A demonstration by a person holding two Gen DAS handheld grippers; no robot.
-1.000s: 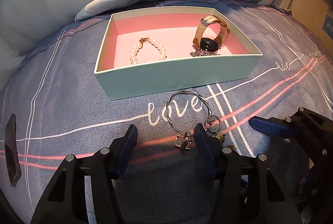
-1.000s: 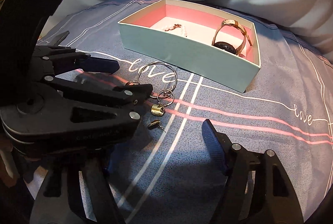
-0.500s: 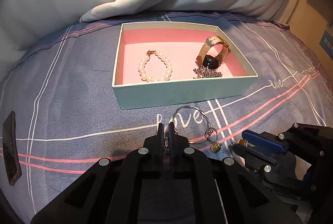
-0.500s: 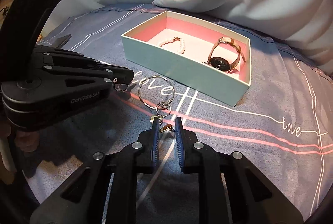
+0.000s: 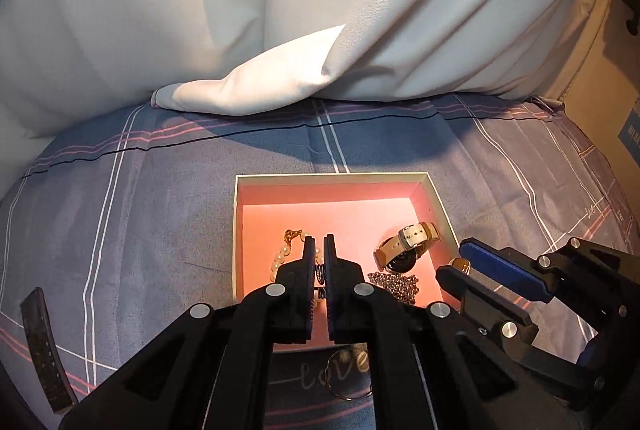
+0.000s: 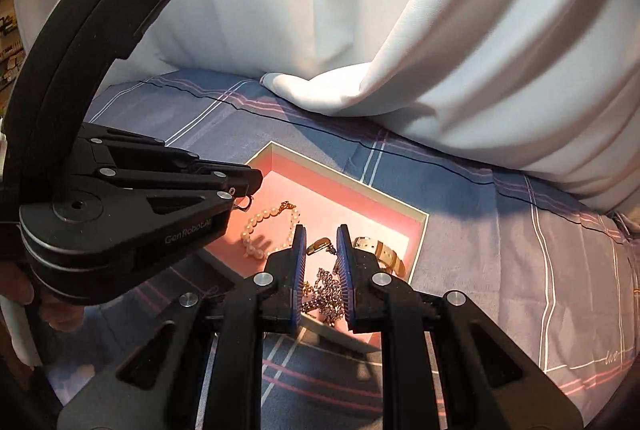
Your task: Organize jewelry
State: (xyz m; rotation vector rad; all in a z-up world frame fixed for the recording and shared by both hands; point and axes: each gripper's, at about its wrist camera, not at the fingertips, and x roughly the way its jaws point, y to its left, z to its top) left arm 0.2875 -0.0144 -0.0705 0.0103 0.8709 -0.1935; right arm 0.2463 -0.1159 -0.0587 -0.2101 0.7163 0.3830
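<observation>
A mint box with a pink inside [image 5: 332,206] [image 6: 344,186] lies on the bed. It holds a pearl bracelet [image 5: 280,262] [image 6: 260,226], a beige-strap watch [image 5: 408,242] [image 6: 380,250] and a silver chain [image 5: 394,282] [image 6: 326,290]. My left gripper [image 5: 319,242] [image 6: 246,192] is shut on a small silver clasp and hangs over the box's left part. My right gripper [image 6: 321,234] [image 5: 460,262] is shut on a small gold earring [image 6: 318,244] over the box's right part. A large silver ring [image 5: 348,378] lies on the sheet before the box.
A white duvet [image 5: 280,10] [image 6: 440,30] is heaped behind the box. The blue sheet with pink and white lines [image 5: 140,210] spreads all around. A dark strap [image 5: 42,346] lies at the far left. A cardboard box [image 5: 612,90] stands at the right edge.
Both grippers shut on small pieces by the ring, then lifted and moved forward over the box. The large ring stays on the sheet.
</observation>
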